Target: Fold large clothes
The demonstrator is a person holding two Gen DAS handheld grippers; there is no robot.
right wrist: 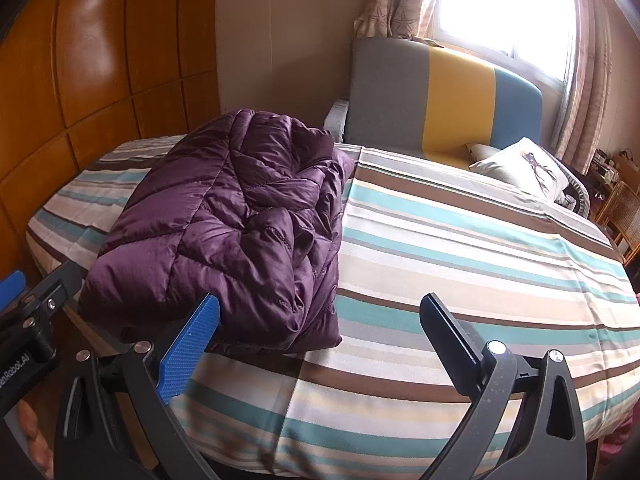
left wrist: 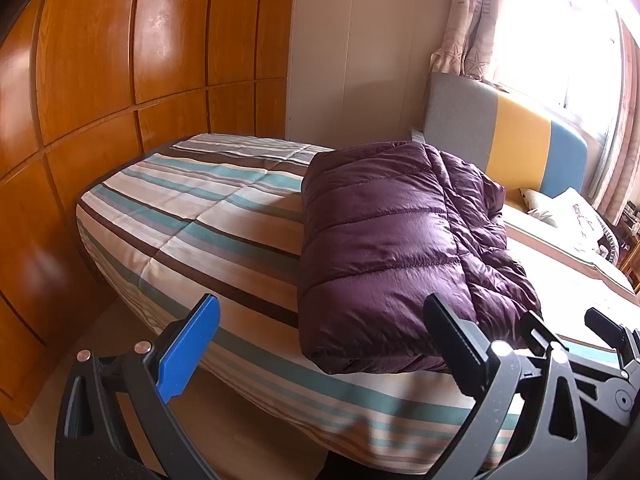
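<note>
A purple quilted down jacket (left wrist: 392, 240) lies folded into a thick bundle on the striped bed cover (left wrist: 208, 216), near the bed's front edge. My left gripper (left wrist: 324, 344) is open and empty, held just short of the jacket's front fold. In the right wrist view the same jacket (right wrist: 240, 220) sits left of centre on the striped cover (right wrist: 460, 240). My right gripper (right wrist: 320, 340) is open with nothing between its fingers, and its blue pad (right wrist: 188, 348) is close to the jacket's near corner. The left gripper (right wrist: 28, 304) shows at the left edge of that view.
A wooden wardrobe (left wrist: 120, 60) runs along the left of the bed. A grey, yellow and blue headboard (right wrist: 440, 96) stands at the back under a bright window (right wrist: 504, 4) with curtains. Pillows (right wrist: 520, 164) lie at the far right, with a wicker chair (right wrist: 624, 208) beyond.
</note>
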